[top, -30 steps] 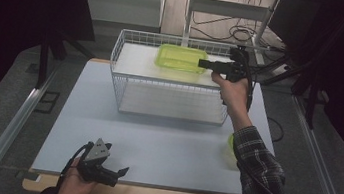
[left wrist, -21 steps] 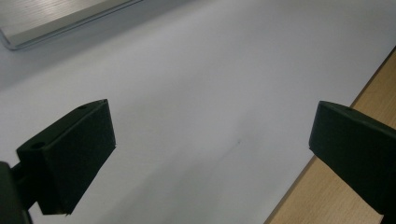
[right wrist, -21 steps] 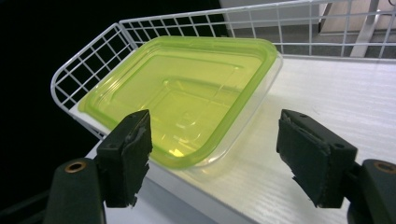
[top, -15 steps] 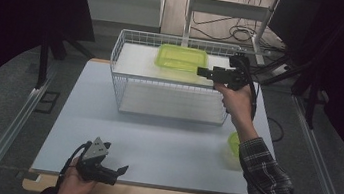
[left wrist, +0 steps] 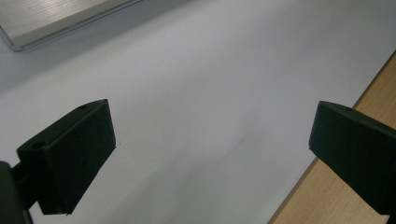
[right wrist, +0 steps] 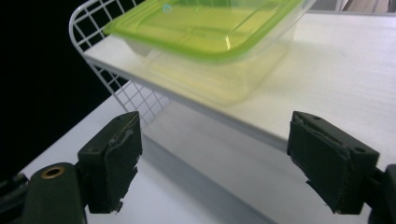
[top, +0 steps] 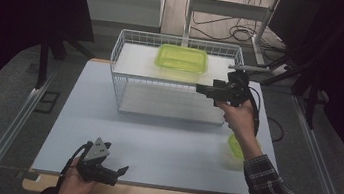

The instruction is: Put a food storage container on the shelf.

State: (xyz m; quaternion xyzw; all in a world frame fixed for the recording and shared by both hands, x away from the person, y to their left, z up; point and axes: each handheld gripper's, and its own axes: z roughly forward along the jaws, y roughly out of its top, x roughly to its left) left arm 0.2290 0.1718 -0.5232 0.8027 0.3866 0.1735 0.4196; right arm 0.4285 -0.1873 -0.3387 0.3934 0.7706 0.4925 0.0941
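The box [top: 182, 58] with the green lid sits on the rack's [top: 124, 53] top shelf, toward the back edge and a bit right of middle, fully let go. The right gripper [top: 202, 88] is off it now, jaws spread with nothing between them, and they've just been opening wider, hanging at the rack's front right corner. The left gripper [top: 120, 172] rests near the table's [top: 163, 146] front edge, jaws wide apart, empty too.

What I'd worry about: the right gripper is really close to the wire rim, so a sloppy pull-back could catch the wire and jolt the whole rack, and my guess is that light box would slide on the smooth shelf. Also there's another green thing [top: 235, 146] by the table's right edge, right under the forearm. Drop the arm carelessly and it probably gets knocked off.
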